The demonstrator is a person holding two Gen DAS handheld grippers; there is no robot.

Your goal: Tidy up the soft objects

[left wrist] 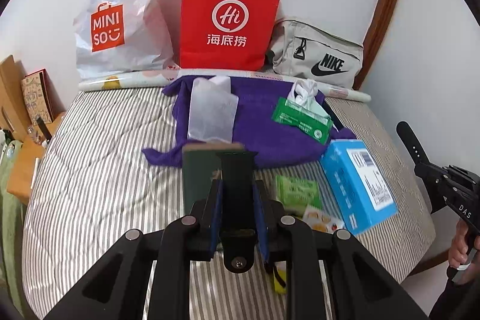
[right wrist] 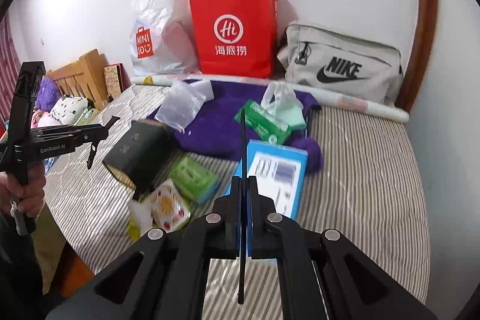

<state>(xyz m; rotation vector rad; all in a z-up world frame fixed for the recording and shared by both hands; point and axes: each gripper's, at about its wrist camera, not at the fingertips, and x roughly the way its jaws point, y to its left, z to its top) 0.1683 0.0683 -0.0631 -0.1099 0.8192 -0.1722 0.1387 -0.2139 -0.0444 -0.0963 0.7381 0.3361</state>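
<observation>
The left gripper (left wrist: 237, 185) is clenched part-way on a wide black strap (left wrist: 237, 167), its 2 blue pads pressing the strap's edges, and the piece stands up toward 12 o'clock. The right gripper (right wrist: 243, 182) is fully clamped on a thin black band (right wrist: 243, 140), seen edge-on between its pads. Both pieces hang in the air above the striped bed cover (left wrist: 105, 170). At 12 o'clock from the left fingers lies a rumpled purple towel (left wrist: 255, 122), with a clear plastic bag (left wrist: 213, 113) and a green tissue pack (left wrist: 303, 119) on it. At 2 o'clock is a blue box (left wrist: 354, 182). The task looks early: the soft things lie loose and unsorted, and the red paper bag (left wrist: 231, 20) behind shows nothing put in.
</observation>
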